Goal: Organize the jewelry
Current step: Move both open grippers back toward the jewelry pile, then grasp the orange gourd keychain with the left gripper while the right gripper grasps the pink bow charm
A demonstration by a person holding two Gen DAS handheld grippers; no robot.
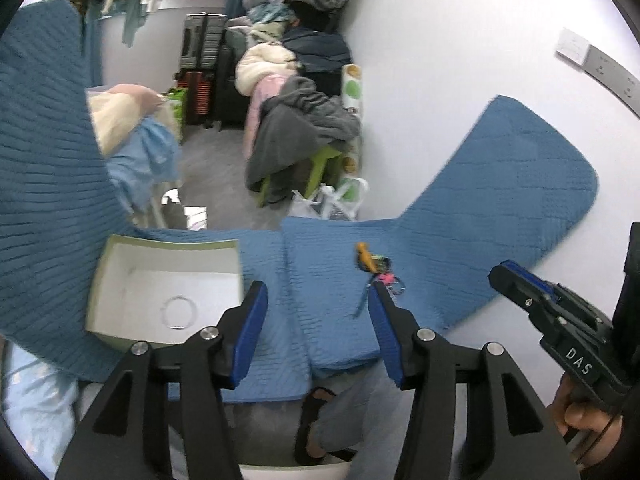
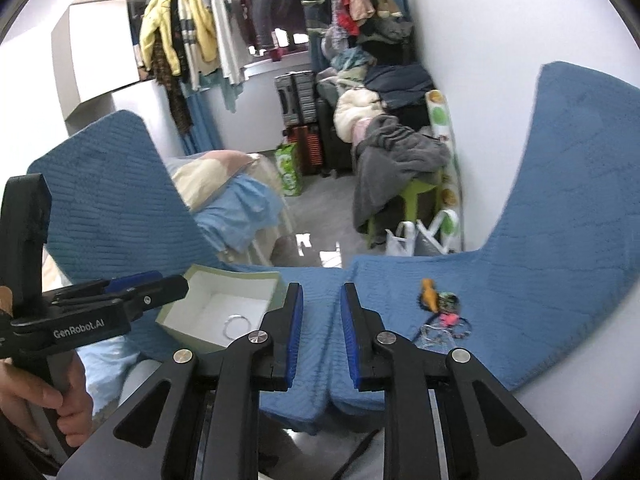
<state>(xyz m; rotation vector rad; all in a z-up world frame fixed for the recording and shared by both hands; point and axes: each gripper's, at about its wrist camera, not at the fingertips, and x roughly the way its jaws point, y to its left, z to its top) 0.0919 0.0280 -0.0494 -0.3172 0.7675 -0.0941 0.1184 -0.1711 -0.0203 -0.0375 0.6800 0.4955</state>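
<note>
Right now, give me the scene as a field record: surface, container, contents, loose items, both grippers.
surface: blue quilted mat
container: open box, lid off, on the mat's left part
contents: one silver bangle on the box floor
loose items: jewelry pile with an orange piece, on the mat right of the box
left gripper: open, nothing between the jaws
right gripper: narrowly open, nothing between the jaws

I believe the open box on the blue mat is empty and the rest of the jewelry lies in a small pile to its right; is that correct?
Not quite: the box is not empty; a thin silver ring lies on its white floor, as the right wrist view shows. The rest stands: the box sits on the blue mat, with the jewelry pile to its right.
</note>
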